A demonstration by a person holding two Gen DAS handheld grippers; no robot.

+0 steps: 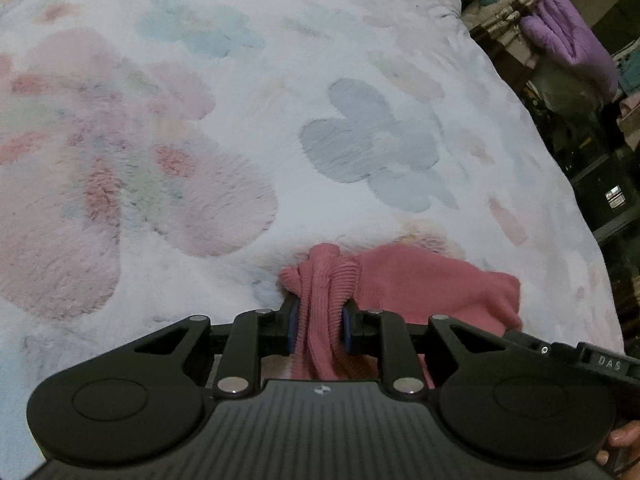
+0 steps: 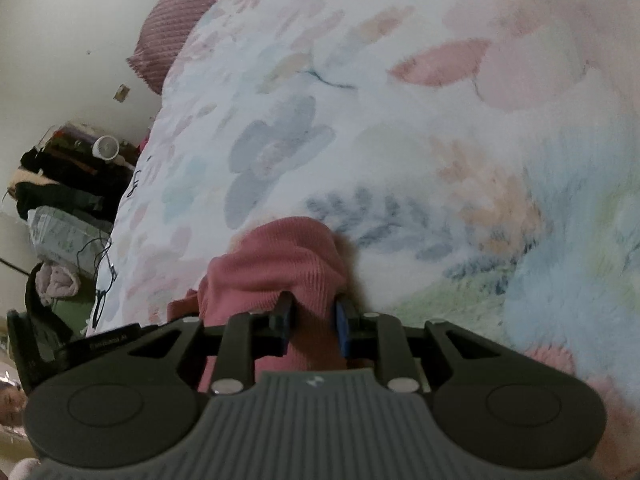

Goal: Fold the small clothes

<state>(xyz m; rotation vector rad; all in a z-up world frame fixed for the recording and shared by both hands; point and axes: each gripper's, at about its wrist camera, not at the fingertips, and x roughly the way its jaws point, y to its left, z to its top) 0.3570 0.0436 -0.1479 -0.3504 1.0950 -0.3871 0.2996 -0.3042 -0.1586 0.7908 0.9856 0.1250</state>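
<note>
A small pink ribbed knit garment [image 1: 420, 280] lies on the fluffy floral blanket [image 1: 240, 120]. In the left wrist view my left gripper [image 1: 320, 326] is shut on a bunched ribbed edge of it, with the rest spreading to the right. In the right wrist view my right gripper [image 2: 312, 326] is shut on another part of the pink garment [image 2: 276, 260], which humps up over the fingers. The blue pads [image 2: 342, 332] press the cloth. The other gripper's black body [image 2: 48, 344] shows at the far left.
The blanket [image 2: 400, 140] covers a bed. A maroon pillow [image 2: 180, 20] lies at its head. Piled clothes and a small fan [image 2: 106, 148] stand beside the bed. A purple folded blanket [image 1: 568, 40] and shelves stand past the bed's right edge.
</note>
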